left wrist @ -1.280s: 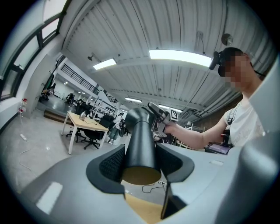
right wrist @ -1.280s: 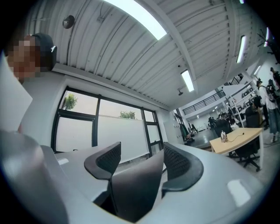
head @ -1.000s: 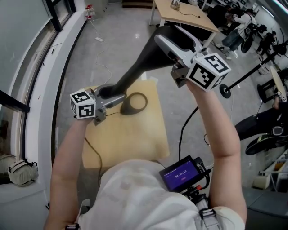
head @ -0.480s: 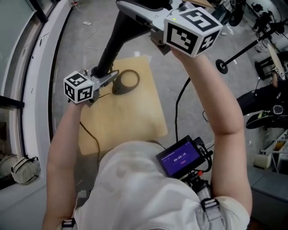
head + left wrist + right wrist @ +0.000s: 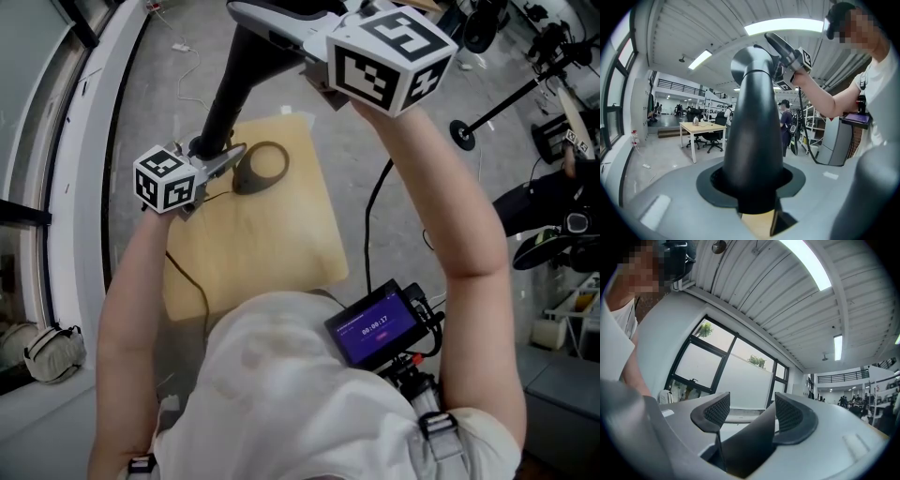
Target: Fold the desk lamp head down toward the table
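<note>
The person stands over a small wooden counter [image 5: 272, 244] with tongs in each hand, and both are on the black desk lamp [image 5: 234, 89].

The left tongs [image 5: 752, 185] are low down, clenched on the stem [image 5: 752, 140] just above where it meets the base [image 5: 247, 180]. Looking along them, the dark cone of the stem fills the whole gap and the pads hug it closely. They are only partly closed (the stem is thick at that spot). The base, a dark ring, sits flat on the far half of the counter, right beside the tips of the left tongs.

From there the stem leans up and away to the lamp head [image 5: 281, 19], which is high above the counter and not folded down. The right tongs [image 5: 750, 416] grasp that head. Its thin dark edge runs slantwise between the ribbed pads [image 5: 790, 414], pressed against one and meeting the other lower down, so the tongs stand roughly half open around it. The right arm is raised and bent to reach it.

A small lit screen [image 5: 375, 328] hangs at the person's chest.
</note>
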`<state>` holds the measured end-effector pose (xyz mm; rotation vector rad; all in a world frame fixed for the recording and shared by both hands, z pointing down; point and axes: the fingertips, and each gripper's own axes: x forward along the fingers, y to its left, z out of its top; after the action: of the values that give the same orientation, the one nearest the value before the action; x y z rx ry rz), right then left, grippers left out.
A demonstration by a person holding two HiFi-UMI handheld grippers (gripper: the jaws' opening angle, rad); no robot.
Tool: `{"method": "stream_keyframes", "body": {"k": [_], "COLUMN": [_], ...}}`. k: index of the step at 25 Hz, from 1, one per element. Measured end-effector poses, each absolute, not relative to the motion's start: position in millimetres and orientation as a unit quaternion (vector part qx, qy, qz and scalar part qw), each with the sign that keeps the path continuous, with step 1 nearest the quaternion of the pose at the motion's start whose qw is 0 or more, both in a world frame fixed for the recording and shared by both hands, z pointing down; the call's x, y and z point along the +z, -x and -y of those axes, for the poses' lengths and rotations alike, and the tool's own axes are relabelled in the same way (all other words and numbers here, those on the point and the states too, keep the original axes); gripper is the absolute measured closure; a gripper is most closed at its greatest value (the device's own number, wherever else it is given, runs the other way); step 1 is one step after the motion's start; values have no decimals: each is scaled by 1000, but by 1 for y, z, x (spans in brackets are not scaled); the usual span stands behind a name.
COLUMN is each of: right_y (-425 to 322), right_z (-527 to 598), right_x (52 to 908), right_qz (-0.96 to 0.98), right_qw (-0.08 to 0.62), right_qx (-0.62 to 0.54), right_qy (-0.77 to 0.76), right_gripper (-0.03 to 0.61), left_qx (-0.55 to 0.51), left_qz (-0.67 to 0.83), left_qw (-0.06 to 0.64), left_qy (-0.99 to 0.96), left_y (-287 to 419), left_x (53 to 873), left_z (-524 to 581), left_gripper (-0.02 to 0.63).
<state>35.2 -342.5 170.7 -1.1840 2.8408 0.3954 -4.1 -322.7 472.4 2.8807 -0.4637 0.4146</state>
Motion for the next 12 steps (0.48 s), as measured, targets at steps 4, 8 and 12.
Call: {"method": "stream_keyframes", "body": {"k": [4,8,12], "right_y": [-34,-27,-28], "right_z": [341,337,335], "right_x": [170,169,176], "right_qz": [-915,-913,-905], "right_qw": [13,5,-24], "right_qx": [136,148,170], "right_qy": [379,381,389], "right_gripper": [279,279,267], "left_qx": [146,149,152], "left_qz": [163,170,176], "left_qw": [94,90,91], "left_qy": [-971,-970,-968], "left_y": [0,2,2], "left_x": [476,477,481], "left_z": [324,324,322], "left_gripper": [443,448,448]}}
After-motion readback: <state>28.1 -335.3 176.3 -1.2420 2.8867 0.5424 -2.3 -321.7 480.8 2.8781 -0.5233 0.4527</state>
